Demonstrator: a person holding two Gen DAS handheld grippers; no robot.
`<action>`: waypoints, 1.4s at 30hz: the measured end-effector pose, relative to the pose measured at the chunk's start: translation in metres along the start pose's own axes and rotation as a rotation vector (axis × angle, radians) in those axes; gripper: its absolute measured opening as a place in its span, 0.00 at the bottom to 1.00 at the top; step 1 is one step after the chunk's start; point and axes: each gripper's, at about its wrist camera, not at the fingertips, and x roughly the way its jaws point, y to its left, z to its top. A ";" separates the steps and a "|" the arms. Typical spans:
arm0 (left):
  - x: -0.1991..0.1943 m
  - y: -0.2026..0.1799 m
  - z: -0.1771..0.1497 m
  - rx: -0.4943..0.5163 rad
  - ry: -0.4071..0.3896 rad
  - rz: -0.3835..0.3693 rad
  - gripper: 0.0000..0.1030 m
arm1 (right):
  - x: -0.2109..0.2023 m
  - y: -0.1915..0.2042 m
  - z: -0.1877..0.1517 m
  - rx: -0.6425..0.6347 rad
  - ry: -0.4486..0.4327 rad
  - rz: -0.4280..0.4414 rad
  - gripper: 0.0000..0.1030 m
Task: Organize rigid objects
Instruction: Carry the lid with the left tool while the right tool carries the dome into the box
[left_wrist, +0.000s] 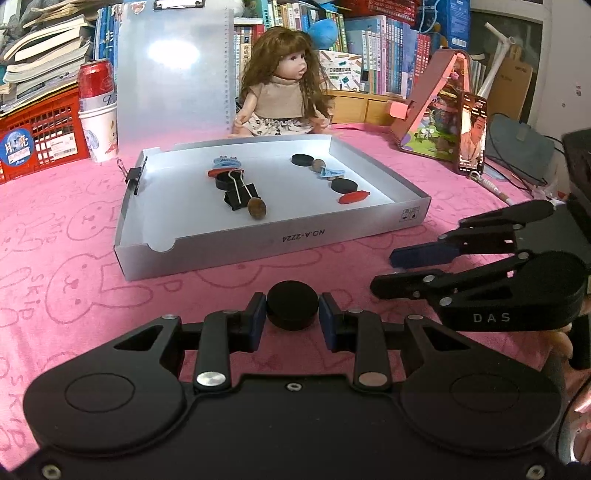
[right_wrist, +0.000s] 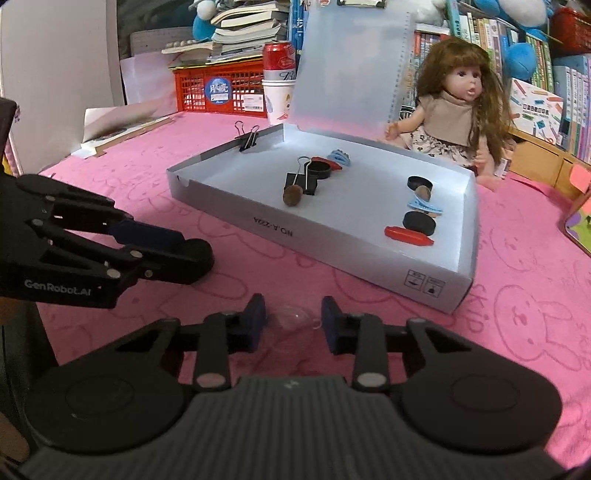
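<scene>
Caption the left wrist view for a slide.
Left gripper clamps a black disc above the pink cloth, facing the white tray of sorted items.

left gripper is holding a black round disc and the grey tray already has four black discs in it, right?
Not quite. The left gripper does hold a black disc, but the grey tray has three black discs, not four: one in the left row, two in the right. The left wrist view shows it.
</scene>
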 end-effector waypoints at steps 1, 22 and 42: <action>0.000 0.000 0.000 -0.002 0.000 0.004 0.29 | 0.000 0.000 -0.001 0.008 -0.003 -0.024 0.37; 0.008 0.004 -0.004 -0.018 -0.012 0.048 0.41 | -0.007 -0.012 -0.012 0.105 -0.026 -0.167 0.63; 0.006 -0.007 -0.008 0.024 -0.045 0.070 0.29 | -0.011 -0.009 -0.009 0.121 -0.033 -0.149 0.36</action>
